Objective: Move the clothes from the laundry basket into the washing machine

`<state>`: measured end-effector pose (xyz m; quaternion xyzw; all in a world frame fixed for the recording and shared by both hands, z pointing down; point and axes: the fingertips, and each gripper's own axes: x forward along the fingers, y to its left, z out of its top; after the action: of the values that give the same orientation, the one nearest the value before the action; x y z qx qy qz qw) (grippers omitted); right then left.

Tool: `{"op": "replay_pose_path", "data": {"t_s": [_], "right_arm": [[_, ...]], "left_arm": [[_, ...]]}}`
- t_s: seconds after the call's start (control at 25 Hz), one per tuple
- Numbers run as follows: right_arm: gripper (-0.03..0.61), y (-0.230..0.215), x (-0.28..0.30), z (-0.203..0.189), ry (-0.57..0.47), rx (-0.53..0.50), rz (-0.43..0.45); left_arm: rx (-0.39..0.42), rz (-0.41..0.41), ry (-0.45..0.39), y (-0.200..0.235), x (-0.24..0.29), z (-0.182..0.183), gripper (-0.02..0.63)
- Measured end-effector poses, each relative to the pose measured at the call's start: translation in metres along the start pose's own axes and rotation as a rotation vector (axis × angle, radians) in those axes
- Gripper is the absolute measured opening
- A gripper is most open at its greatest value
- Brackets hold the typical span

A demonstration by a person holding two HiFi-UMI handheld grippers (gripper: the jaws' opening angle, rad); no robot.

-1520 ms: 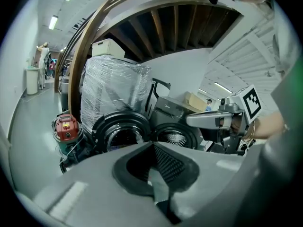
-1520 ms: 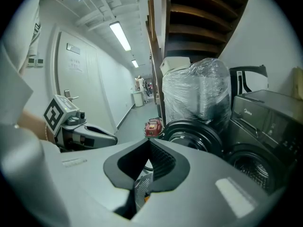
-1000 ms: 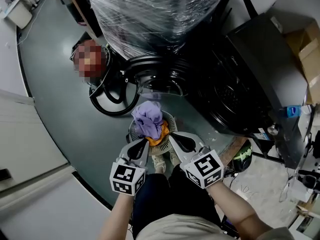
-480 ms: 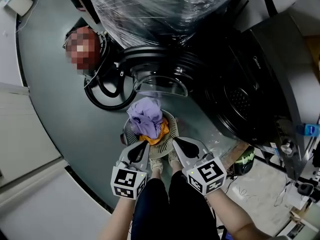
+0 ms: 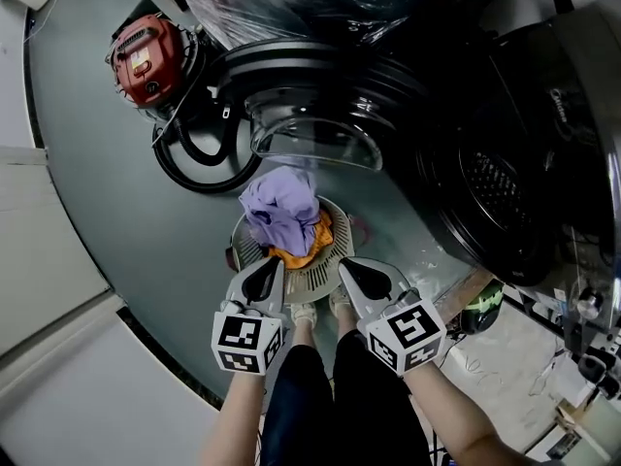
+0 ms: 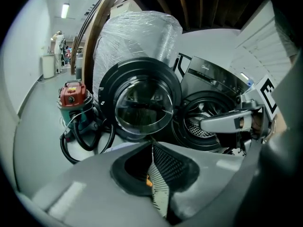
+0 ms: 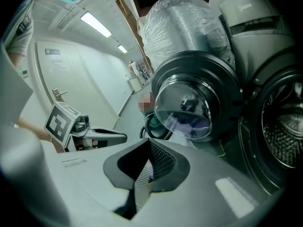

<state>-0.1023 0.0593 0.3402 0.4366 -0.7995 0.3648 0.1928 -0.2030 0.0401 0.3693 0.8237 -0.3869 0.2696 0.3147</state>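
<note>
Down at six o'clock in the head view, the left gripper [image 5: 275, 264] and the right gripper [image 5: 343, 263] hang side by side just above the near rim of the round, pale grey, slatted plastic laundry basket [image 5: 315, 282], both with fingers pressed together and nothing caught in them. Heaped in that basket, dead centre, sits a soft, crumpled purple garment [image 5: 279, 207] over a bright orange cloth [image 5: 309, 250]. At three o'clock gapes the glossy black washing machine [image 5: 543, 115] with its perforated metal drum [image 5: 495, 192], while its round door [image 5: 310, 139] with a bulging clear glass bowl hangs open at twelve. So the job reads clearly: part the fingers first, come down on the purple heap's crown, pinch a thick fold rather than a loose edge, lift clear of the slats, then swing round the door to the drum. At ten o'clock a red canister vacuum cleaner [image 5: 144, 54] trails a ribbed black hose [image 5: 194, 168] across the smooth grey-green floor [image 5: 87, 192]; keep dangling fabric away from it. Over to the left gripper view: the ribbed pads meet in one seam, with a fleck of orange showing in the slot beneath, probably the cloth below. Ahead, crinkled film-wrapped bulk [image 6: 137, 37] towers at twelve. Right gripper view now: same story, pads closed tight and empty, purple mirrored in the door glass.
</note>
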Motion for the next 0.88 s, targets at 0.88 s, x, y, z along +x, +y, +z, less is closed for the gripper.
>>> {"op": "replay_pose_path", "data": {"t_s": [0.88], "right_arm": [[0.026,-0.067,0.103,-0.080,0.067,0.051,-0.013]], "left_arm": [[0.109,0.130,0.018,0.066,0.146,-0.071,0.184]]}}
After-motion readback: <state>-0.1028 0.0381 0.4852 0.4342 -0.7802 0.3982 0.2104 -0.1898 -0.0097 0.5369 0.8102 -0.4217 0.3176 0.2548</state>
